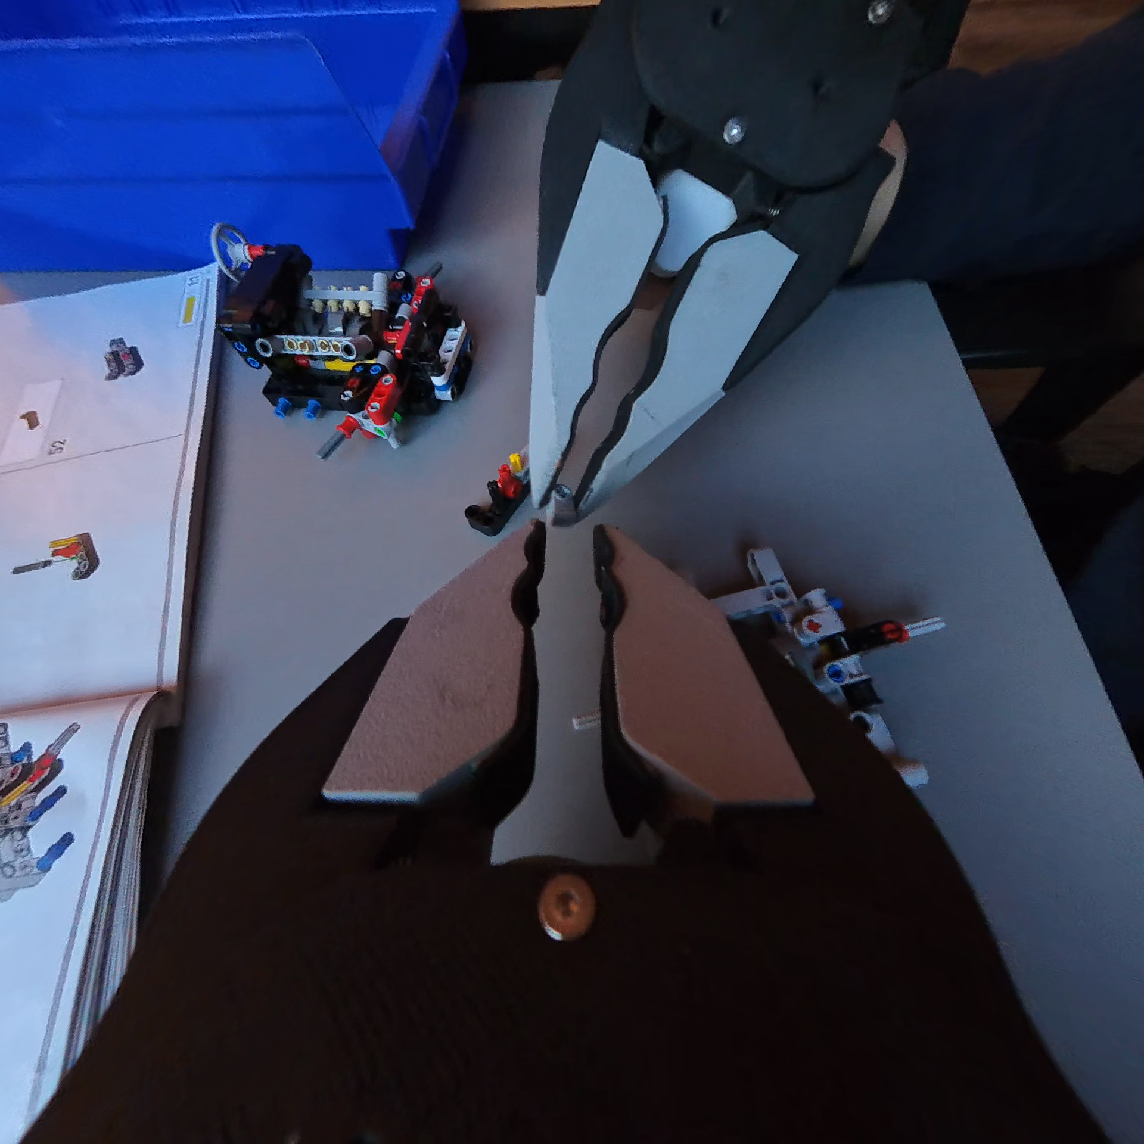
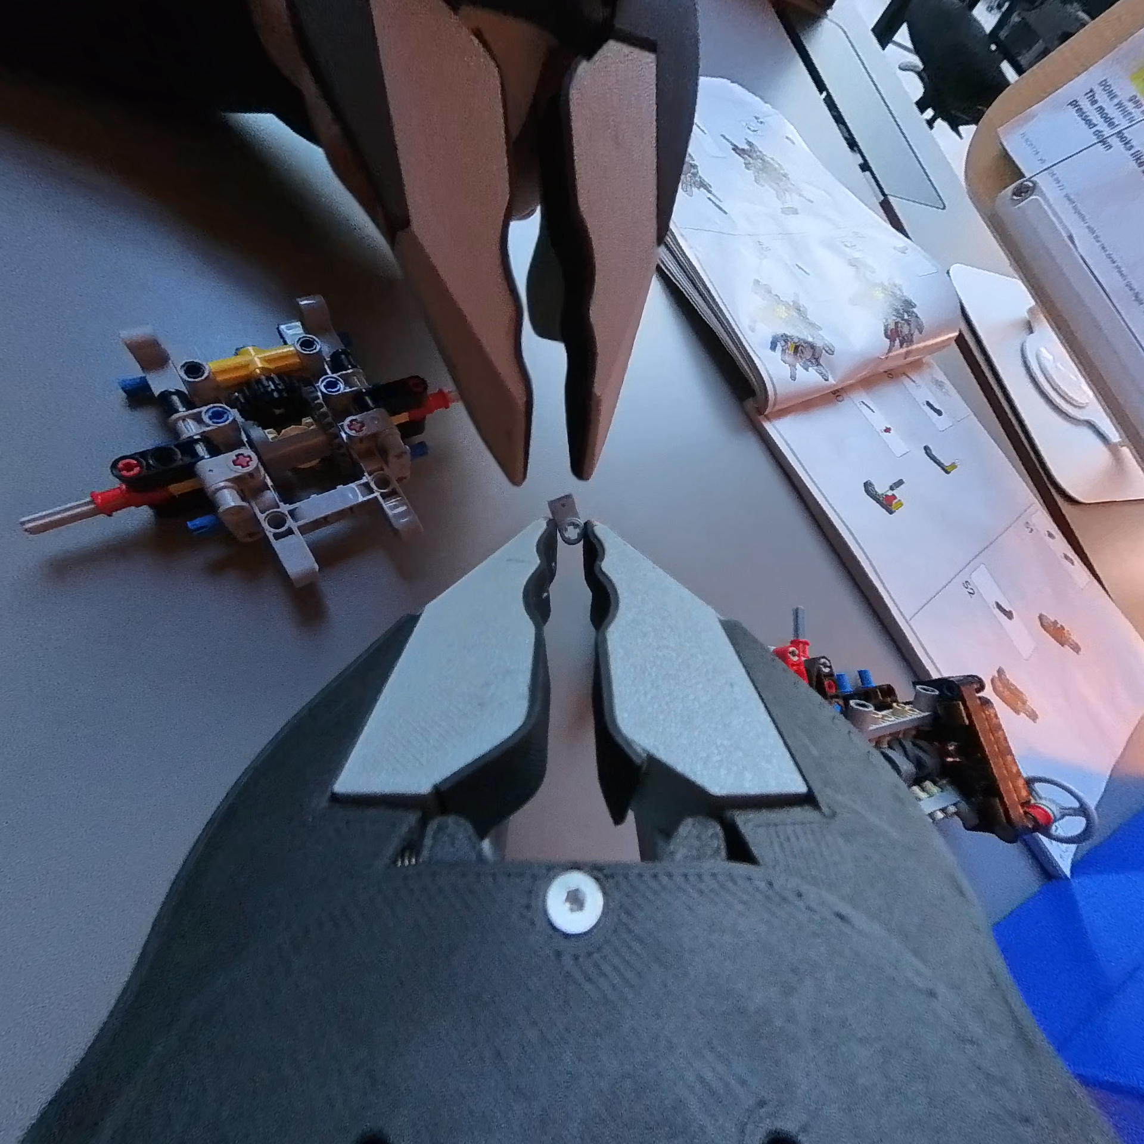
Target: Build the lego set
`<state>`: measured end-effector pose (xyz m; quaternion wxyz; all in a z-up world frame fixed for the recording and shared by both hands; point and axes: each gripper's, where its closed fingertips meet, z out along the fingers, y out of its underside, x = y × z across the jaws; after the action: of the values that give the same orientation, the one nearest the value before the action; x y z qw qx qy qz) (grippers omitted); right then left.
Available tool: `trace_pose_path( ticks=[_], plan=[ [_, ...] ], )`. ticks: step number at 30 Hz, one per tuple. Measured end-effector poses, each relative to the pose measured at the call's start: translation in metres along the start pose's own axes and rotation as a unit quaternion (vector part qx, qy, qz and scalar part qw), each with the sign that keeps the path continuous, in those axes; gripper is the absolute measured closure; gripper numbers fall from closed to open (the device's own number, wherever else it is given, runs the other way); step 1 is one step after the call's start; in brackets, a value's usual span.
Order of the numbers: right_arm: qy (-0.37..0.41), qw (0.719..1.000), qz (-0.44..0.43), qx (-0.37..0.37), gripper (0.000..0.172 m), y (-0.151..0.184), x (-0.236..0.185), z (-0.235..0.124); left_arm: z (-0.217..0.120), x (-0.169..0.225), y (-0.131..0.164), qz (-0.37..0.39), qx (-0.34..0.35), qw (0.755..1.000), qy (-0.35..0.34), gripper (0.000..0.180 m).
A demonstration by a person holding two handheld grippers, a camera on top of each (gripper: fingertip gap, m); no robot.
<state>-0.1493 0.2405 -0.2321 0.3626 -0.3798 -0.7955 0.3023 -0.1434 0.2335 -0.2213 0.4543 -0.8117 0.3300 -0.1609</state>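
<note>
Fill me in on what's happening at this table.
A person works two handheld claws tip to tip above a grey table. The right claw pinches a small grey toy-brick connector at its fingertips. The left claw faces it, jaws apart and holding nothing. Around them lie a grey gear-frame assembly, a black chassis with a steering wheel and an open instruction booklet.

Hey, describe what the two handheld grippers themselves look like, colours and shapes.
Both have black ridged printed bodies, a central screw and wavy black pads. The left gripper has tapered reddish-brown finger plates; the right gripper has pale grey ones.
</note>
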Motion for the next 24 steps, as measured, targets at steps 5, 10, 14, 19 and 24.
trace_pose_path(
  ticks=[5, 10, 14, 19, 24],
  plan=[
    [-0.016, 1.000, 0.002, 0.009, 0.168, -0.002, -0.005, -0.001, 0.003, 0.005, 0.007, 0.018, -0.019, 1.000, 0.007, 0.168],
    [-0.029, 1.000, -0.004, 0.011, 0.167, -0.003, -0.009, 0.000, 0.005, 0.007, 0.009, 0.042, -0.028, 0.999, 0.001, 0.172],
    [-0.044, 0.999, -0.001, 0.008, 0.167, -0.001, -0.014, 0.001, 0.005, 0.010, 0.008, 0.059, -0.025, 0.998, 0.002, 0.173],
    [-0.049, 0.999, -0.005, 0.008, 0.167, -0.003, -0.017, 0.001, 0.008, 0.012, 0.010, 0.065, -0.033, 0.997, 0.004, 0.172],
    [-0.058, 0.998, 0.001, 0.005, 0.167, -0.001, -0.020, 0.002, 0.010, 0.014, 0.013, 0.087, -0.043, 0.995, -0.007, 0.172]
  ],
)
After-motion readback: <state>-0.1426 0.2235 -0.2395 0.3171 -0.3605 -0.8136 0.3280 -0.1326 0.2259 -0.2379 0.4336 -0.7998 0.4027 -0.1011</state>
